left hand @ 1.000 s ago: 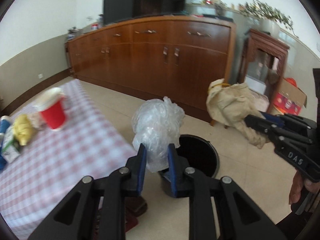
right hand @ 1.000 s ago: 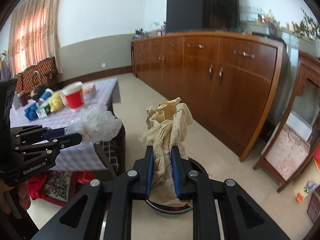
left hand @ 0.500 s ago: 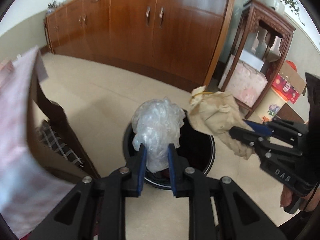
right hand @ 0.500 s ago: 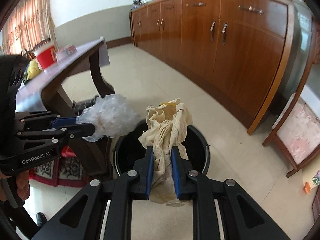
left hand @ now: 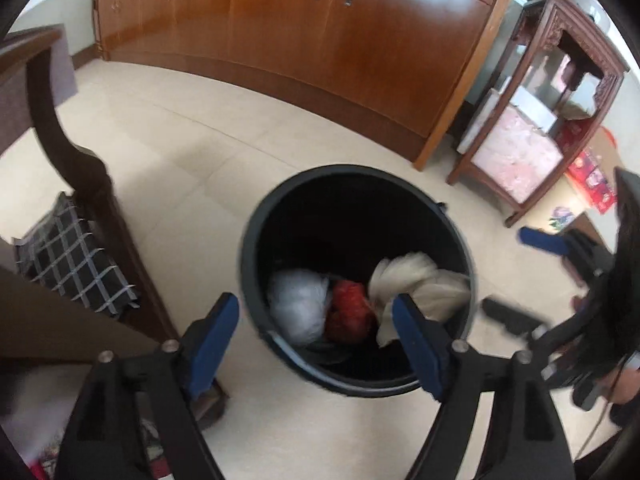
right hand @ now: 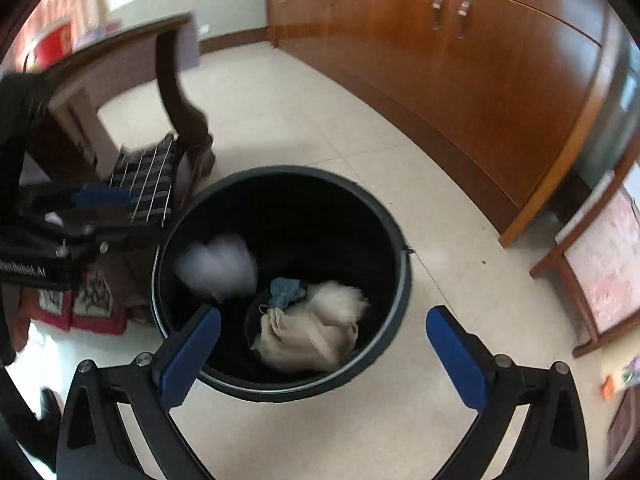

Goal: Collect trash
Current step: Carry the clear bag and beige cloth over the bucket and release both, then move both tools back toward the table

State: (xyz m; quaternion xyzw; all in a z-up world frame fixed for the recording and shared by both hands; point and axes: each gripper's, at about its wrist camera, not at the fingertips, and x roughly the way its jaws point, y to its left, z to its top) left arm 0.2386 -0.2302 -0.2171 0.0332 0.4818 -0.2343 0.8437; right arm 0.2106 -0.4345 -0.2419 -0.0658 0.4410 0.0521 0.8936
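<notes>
A black round bin point(left hand: 256, 220) stands on the tiled floor below both grippers. Inside it lie a clear plastic wad point(left hand: 298, 306), a red scrap point(left hand: 348, 312) and a crumpled beige paper wad point(left hand: 420, 280). My left gripper point(left hand: 314, 300) hovers over the bin's near rim, its jaws opening with nothing between the pads. In the right wrist view my right gripper point(right hand: 323, 312) also hangs over the bin point(right hand: 404, 264), jaws opening wide and empty. There the beige wad point(right hand: 304, 340) rests at the bottom and the plastic wad point(right hand: 218, 268) is a blur inside the bin.
A long wooden sideboard point(left hand: 320, 40) runs behind the bin. A dark table leg point(left hand: 80, 168) and a checked cloth point(left hand: 72, 252) stand close on the left. A carved wooden stand point(left hand: 540, 120) and red boxes point(left hand: 592, 176) are at the right.
Both grippers came down over the bin and opened. The plastic wad left the left gripper and the beige wad left the right one; both now lie in the bin.
</notes>
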